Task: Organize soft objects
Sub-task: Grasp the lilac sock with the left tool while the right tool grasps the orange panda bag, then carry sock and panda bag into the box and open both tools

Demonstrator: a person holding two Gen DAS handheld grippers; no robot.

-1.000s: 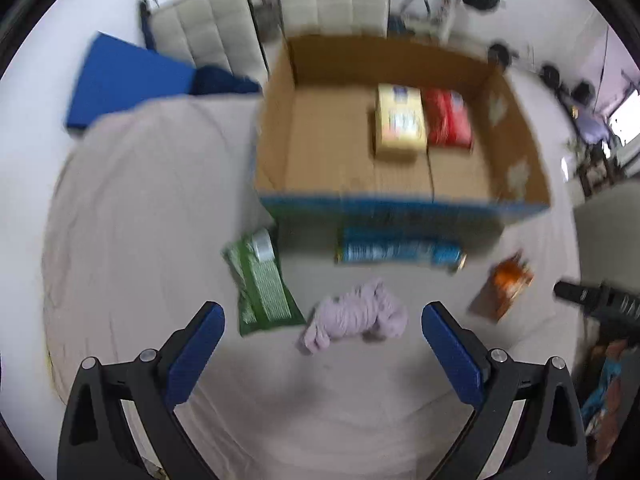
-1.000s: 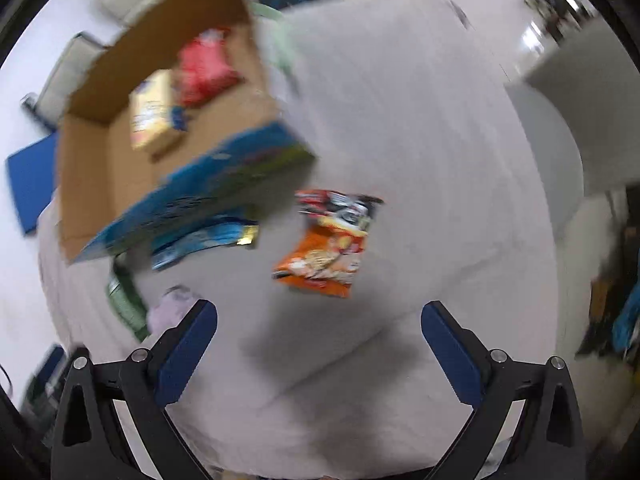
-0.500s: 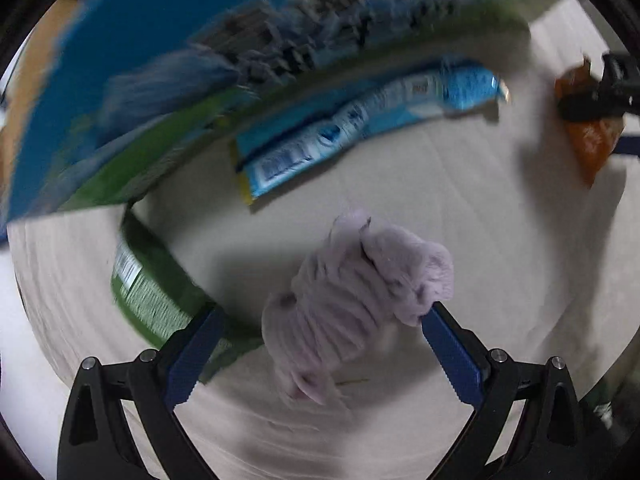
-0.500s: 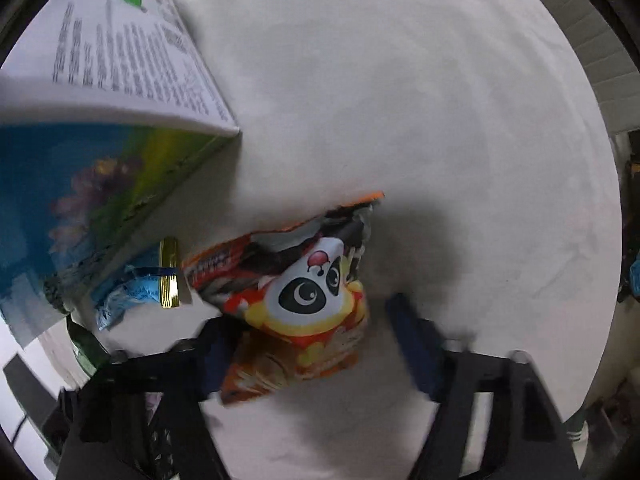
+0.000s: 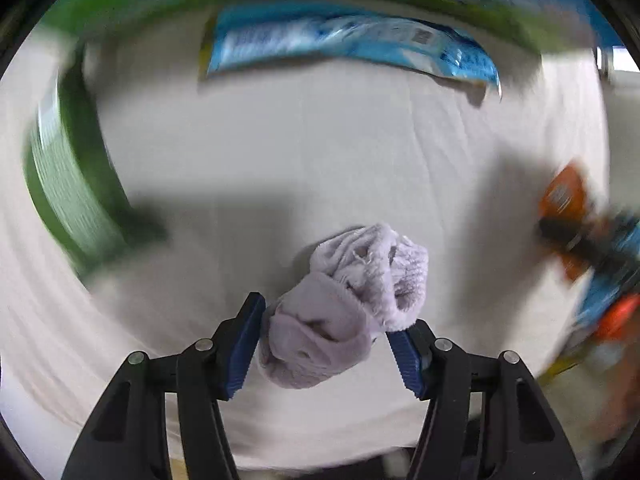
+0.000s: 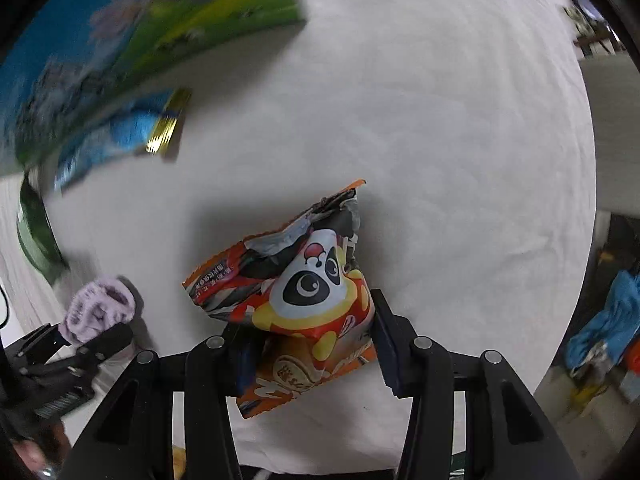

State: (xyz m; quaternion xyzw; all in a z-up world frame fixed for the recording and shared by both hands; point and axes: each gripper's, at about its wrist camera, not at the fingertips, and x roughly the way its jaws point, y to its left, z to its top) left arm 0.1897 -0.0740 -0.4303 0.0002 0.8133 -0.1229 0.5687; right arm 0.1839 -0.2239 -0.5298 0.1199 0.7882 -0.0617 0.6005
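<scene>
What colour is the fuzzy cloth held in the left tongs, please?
Pale lilac cloth, clearest in the left wrist view.

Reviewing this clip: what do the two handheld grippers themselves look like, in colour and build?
Both look alike. The left gripper and right gripper have matte black angular linkage arms with triangular cut-outs and round silver pivot pins. The fingers carry dark blue ribbed pads. No cables, markings or sleeves are visible.

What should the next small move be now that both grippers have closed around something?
Probably lift both straight up. The left gripper has the lilac fluffy cloth pinched between its pads, and the right gripper grips the panda snack bag. Both items look barely clear of the white sheet, beside the box.
</scene>
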